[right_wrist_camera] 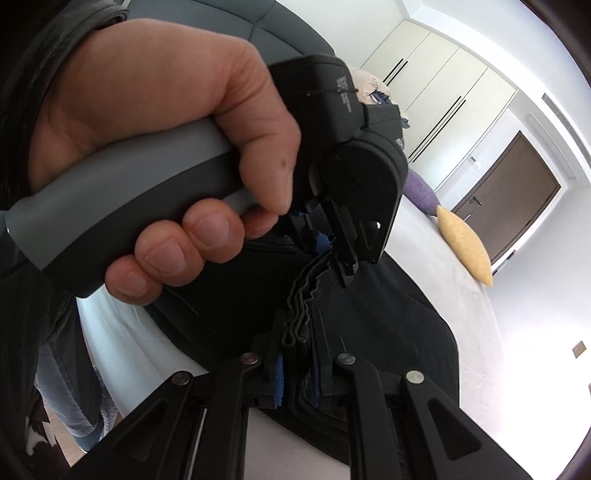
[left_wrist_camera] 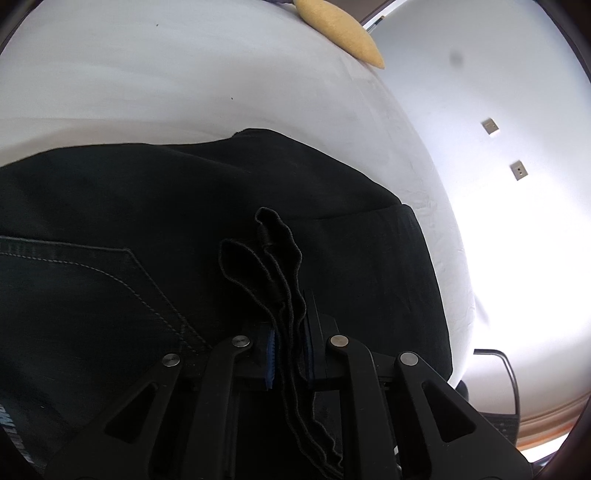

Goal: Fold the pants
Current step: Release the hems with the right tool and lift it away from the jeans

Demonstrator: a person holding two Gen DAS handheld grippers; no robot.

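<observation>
Dark pants [left_wrist_camera: 177, 229] lie on a white bed [left_wrist_camera: 184, 74], with a stitched back pocket [left_wrist_camera: 92, 273] at the left. My left gripper [left_wrist_camera: 290, 332] is shut on several bunched layers of the pants' edge [left_wrist_camera: 273, 258]. In the right wrist view my right gripper [right_wrist_camera: 297, 354] is shut on the same bunched edge [right_wrist_camera: 306, 295] of the pants [right_wrist_camera: 388, 332]. The left gripper [right_wrist_camera: 347, 266], held in a hand [right_wrist_camera: 166, 147], is just ahead of it, clamped on the same folds.
A yellow cushion [left_wrist_camera: 340, 29] lies at the bed's far edge; it also shows in the right wrist view [right_wrist_camera: 465, 240] beside a purple cushion [right_wrist_camera: 421, 192]. White wardrobes [right_wrist_camera: 443, 92], a brown door [right_wrist_camera: 517, 188] and a pile of clothes [right_wrist_camera: 376, 92] stand behind.
</observation>
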